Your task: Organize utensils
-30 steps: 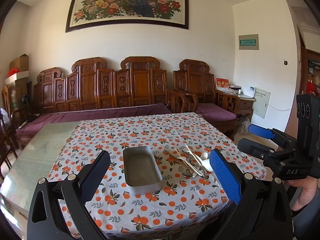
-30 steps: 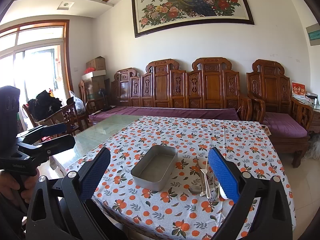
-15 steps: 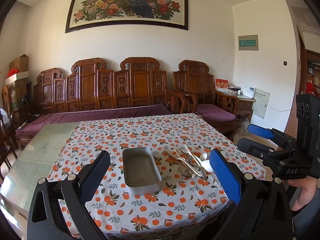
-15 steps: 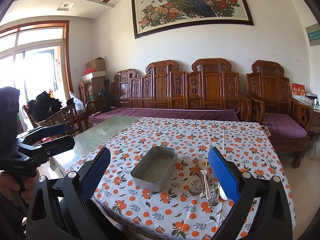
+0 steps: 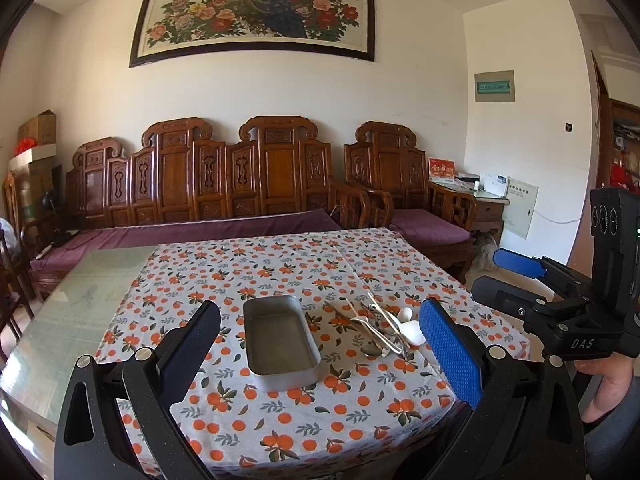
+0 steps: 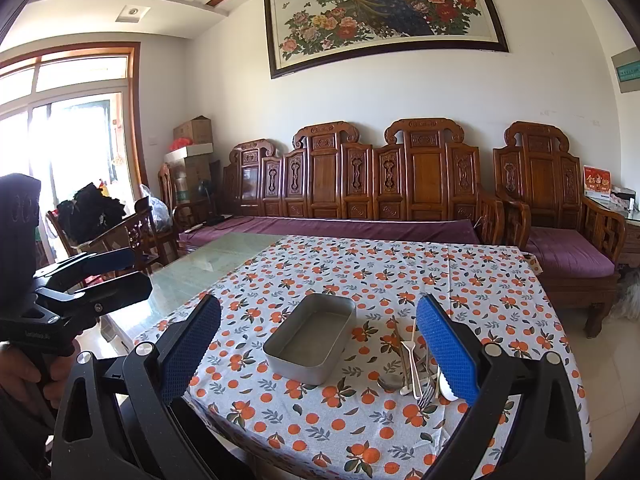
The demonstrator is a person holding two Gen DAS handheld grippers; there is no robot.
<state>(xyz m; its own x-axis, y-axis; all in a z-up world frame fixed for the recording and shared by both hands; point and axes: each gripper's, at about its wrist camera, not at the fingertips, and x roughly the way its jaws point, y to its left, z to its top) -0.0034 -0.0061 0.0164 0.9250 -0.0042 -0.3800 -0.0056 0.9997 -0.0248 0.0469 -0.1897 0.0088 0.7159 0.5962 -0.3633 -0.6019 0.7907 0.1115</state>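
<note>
Two grippers hover off the bench's near edge, well apart from everything on it: the left gripper point(image 5: 320, 354) and right gripper point(image 6: 318, 350), both with jaws spread wide and holding nothing. The metal tray point(image 5: 280, 342) sits near mid-cloth, and the utensils point(image 5: 386, 328) lie piled just right of it, apart from it. Open orange-print tablecloth point(image 5: 280, 432) surrounds both. The right view alone shows the bright window point(image 6: 68, 152); the left view shows a side cabinet point(image 5: 486, 204). Behind stands a carved wooden sofa point(image 5: 240, 184).
</note>
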